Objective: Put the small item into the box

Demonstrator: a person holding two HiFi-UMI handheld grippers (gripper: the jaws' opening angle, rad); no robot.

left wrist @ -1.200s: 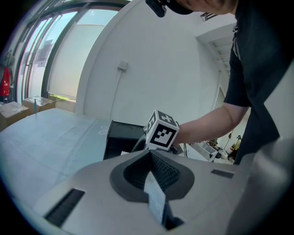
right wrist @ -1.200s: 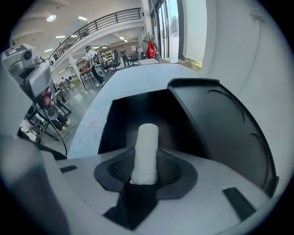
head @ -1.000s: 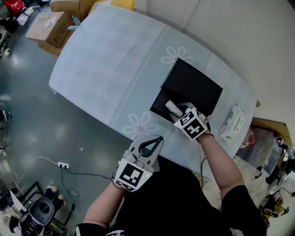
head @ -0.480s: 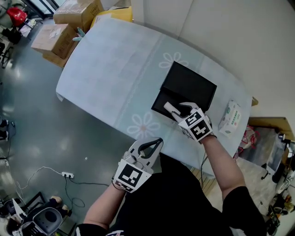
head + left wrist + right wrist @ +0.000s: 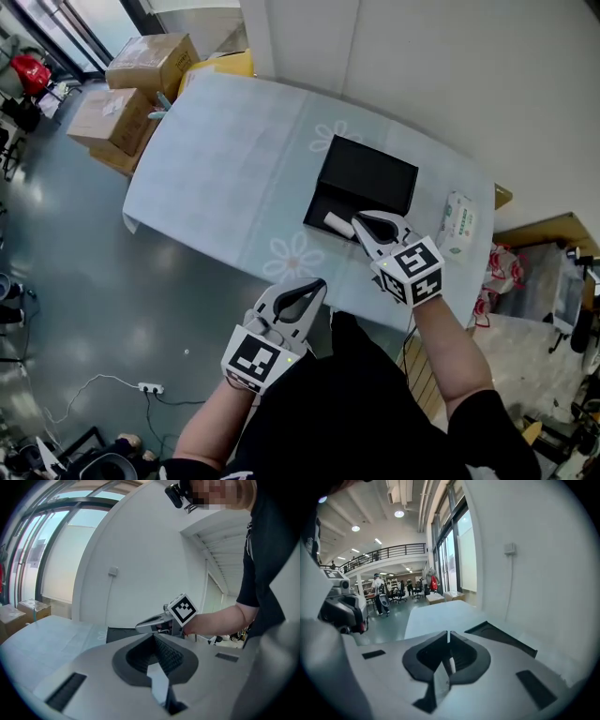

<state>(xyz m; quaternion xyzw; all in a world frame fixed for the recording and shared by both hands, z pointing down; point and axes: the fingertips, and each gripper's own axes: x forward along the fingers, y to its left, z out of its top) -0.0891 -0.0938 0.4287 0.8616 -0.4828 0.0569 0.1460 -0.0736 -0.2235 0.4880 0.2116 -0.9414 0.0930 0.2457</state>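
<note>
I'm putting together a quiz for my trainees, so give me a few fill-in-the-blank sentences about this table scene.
The small item lying in the black box is ___ in colour.
The tablecloth is printed with ___.
The cardboard boxes beside the table stand on the ___.
Missing words: white; flowers; floor.

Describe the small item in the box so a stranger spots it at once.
Find the pale table with flower prints, then the open black box near its right end. In its near half lies a short white roll, the only light thing against the black.
</note>
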